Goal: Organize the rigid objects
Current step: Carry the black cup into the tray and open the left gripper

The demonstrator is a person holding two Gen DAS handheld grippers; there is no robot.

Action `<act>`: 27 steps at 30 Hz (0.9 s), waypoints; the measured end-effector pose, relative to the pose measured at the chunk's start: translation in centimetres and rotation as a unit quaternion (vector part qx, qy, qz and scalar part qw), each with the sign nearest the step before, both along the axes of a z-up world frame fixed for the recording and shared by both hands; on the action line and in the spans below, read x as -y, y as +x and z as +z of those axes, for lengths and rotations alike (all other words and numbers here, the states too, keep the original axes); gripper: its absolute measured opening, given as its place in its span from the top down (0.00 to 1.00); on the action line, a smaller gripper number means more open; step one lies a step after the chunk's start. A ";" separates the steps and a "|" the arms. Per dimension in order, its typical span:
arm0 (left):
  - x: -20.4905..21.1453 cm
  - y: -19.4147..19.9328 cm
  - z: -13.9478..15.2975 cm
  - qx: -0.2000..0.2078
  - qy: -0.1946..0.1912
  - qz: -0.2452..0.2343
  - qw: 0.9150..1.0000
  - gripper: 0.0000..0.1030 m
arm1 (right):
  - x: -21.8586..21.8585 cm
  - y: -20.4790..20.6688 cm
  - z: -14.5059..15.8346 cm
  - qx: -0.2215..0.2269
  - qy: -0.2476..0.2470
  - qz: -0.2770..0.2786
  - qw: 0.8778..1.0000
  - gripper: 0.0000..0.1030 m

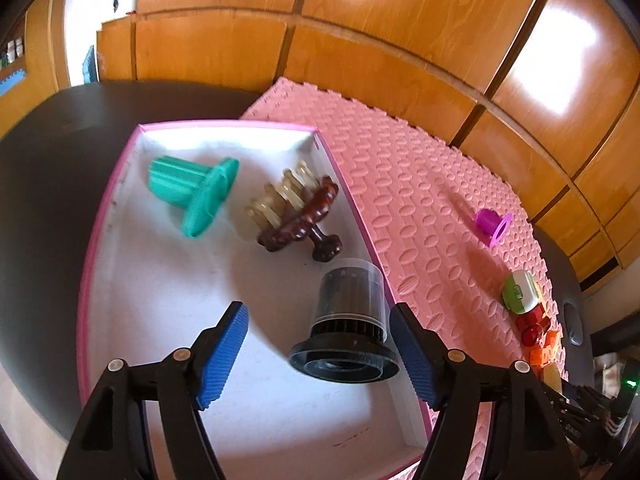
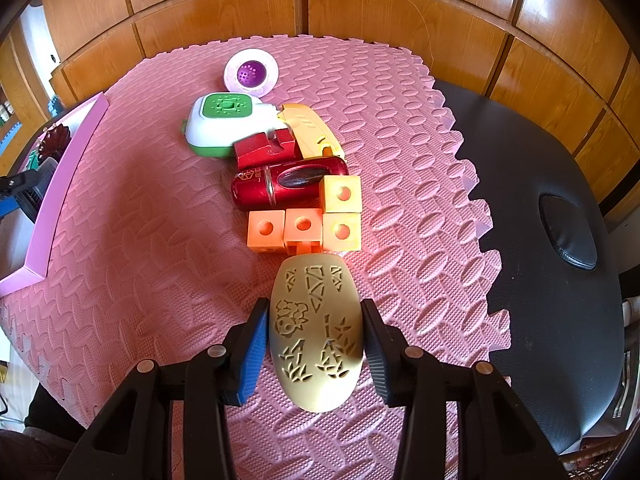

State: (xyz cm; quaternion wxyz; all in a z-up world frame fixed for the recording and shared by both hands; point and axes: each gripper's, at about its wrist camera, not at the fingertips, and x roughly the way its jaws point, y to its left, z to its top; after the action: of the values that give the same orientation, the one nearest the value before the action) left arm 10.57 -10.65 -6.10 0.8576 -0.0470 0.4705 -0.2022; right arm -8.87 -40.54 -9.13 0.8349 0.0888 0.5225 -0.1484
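Note:
In the left wrist view a pink-rimmed white box (image 1: 120, 184) holds a teal flanged piece (image 1: 192, 192), a brown wooden brush (image 1: 296, 216) and a black ribbed cylinder under a clear cap (image 1: 348, 316). My left gripper (image 1: 320, 312) hangs open over the box. The black cylinder lies between its blue pads (image 1: 224, 356), free of the left one. In the right wrist view my right gripper (image 2: 315, 308) is shut on a beige oval carved piece (image 2: 316, 340) just over the pink foam mat (image 2: 140, 240).
Ahead of the right gripper lie orange and yellow cubes (image 2: 303, 226), a red cylinder (image 2: 288, 184), a red block (image 2: 266, 148), a yellow piece (image 2: 310, 130), a green-and-white device (image 2: 224, 124) and a round purple-and-white strainer (image 2: 250, 70). A purple flanged piece (image 1: 492, 224) lies on the mat. Wooden cabinets stand behind the black table (image 2: 560, 220).

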 end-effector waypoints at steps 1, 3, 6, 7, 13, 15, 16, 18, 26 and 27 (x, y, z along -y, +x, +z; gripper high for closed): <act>-0.3 -0.3 0.4 0.009 0.001 0.002 1.000 0.28 | 0.0 0.0 0.0 0.000 0.000 0.000 1.000 0.57; -0.9 -0.9 0.8 0.021 0.008 0.006 1.000 0.28 | 0.1 0.0 0.0 0.000 0.000 0.000 1.000 0.57; -1.6 -2.0 0.9 0.030 0.015 0.007 0.999 0.28 | 0.0 0.0 0.0 0.000 0.000 0.000 1.000 0.57; -1.9 -2.3 0.9 0.030 0.017 0.008 0.999 0.29 | 0.0 0.0 0.0 0.000 0.000 -0.001 1.000 0.57; -3.0 -4.1 0.5 0.036 0.035 0.011 0.999 0.29 | -0.1 0.0 0.0 0.000 0.000 -0.001 1.000 0.57; -3.3 -4.4 0.6 0.039 0.039 0.013 0.998 0.29 | 0.0 0.1 0.0 0.000 0.000 -0.001 1.000 0.57; -3.6 -4.5 0.7 0.042 0.040 0.015 0.998 0.29 | -0.1 0.0 0.0 0.000 0.000 -0.002 1.000 0.57; -3.8 -4.7 0.8 0.047 0.042 0.017 0.998 0.29 | -0.1 0.1 0.0 0.000 0.000 -0.002 1.000 0.57; -5.1 -5.2 0.8 0.050 0.050 0.031 0.997 0.29 | -0.6 0.3 -0.1 0.000 0.003 0.005 1.000 0.57; -5.2 -5.2 0.8 0.050 0.051 0.032 0.997 0.29 | -0.6 0.3 0.0 -0.001 0.003 0.006 1.000 0.57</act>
State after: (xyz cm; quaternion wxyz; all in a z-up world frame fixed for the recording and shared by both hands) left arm 5.33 -5.46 -5.28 0.8876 -0.0085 0.4347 -0.1523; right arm -8.59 -39.91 -9.18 0.8351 0.0883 0.5242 -0.1414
